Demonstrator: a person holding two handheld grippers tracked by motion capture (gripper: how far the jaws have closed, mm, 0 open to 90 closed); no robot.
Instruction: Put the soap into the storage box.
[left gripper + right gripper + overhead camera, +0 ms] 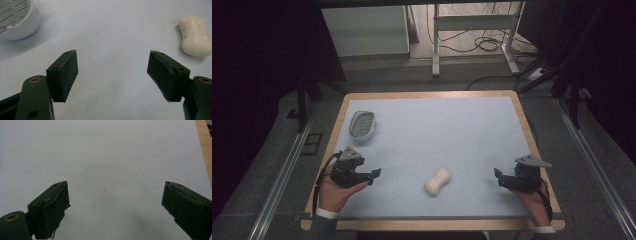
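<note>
Two grippers sit low over the tabletop (462, 130), each with its jaws spread wide and nothing between them. On the left gripper (112, 72) the black pads (65, 75) stand well apart over bare pale surface, touching nothing. On the right gripper (115, 207) the jaws gape just as wide, again over bare surface, with the wooden edge of the tabletop at the upper right of that view.

In the high view the left gripper (374, 176) is held in the person's left hand (334, 192) near the front left of the tabletop, its jaws aimed right. The right gripper (498, 176) is in the right hand (532, 200) near the front right edge, jaws aimed left.

Between them, nearer the front, lies the soap (437, 181): a cream bar with rounded ends and a slightly pinched waist, flat on the tabletop and clear of both grippers. Its long axis runs diagonally, from front left to back right. In the left gripper view the soap (196, 36) lies beyond the right-hand jaw.

A white slotted soap dish (362, 125) rests at the back left, well apart from the soap.
</note>
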